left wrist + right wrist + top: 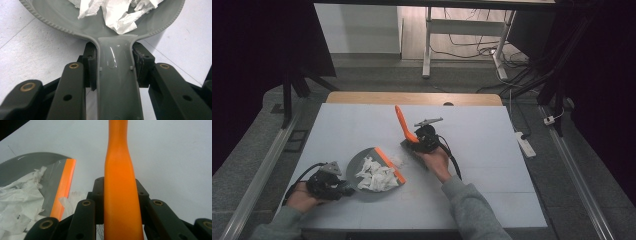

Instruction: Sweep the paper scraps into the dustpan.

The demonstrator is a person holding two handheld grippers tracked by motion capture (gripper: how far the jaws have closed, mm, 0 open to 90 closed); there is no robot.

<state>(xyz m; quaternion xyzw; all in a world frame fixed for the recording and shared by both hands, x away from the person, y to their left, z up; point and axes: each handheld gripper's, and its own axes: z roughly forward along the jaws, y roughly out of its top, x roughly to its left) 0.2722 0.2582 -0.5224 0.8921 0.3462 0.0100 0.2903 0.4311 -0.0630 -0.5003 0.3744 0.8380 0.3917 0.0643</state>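
While scraps remain loose: the sweep is unfinished.
Left gripper [346,190]: clamped on the grey plastic dustpan [362,162] handle; keep it flat.
Torn white paper [376,175]: heaped inside; one scrap [396,161] beyond the orange lip.
Right gripper [418,142]: clamped on the orange-handled brush [404,126]; judged best to stroke low toward the pan on the worktop [492,165].

Dustpan [362,167] — mid grey, with a bright orange strip [392,166] along its straight front lip; in the left gripper view its rim carries a fine ribbed pattern and its grey handle [117,82] has a glossy sheen. Crumpled paper [375,176] in the pan — white. Brush handle [403,123] — plain orange, unpatterned; the brush head [411,148] below it is dark. Both grippers, left [346,190] and right [421,142] — black, with brass-coloured pivot pins and black fingers [98,195]. Bench [492,150] — pale blue-grey, crossed by faint thin lines. Sleeves — grey-green.
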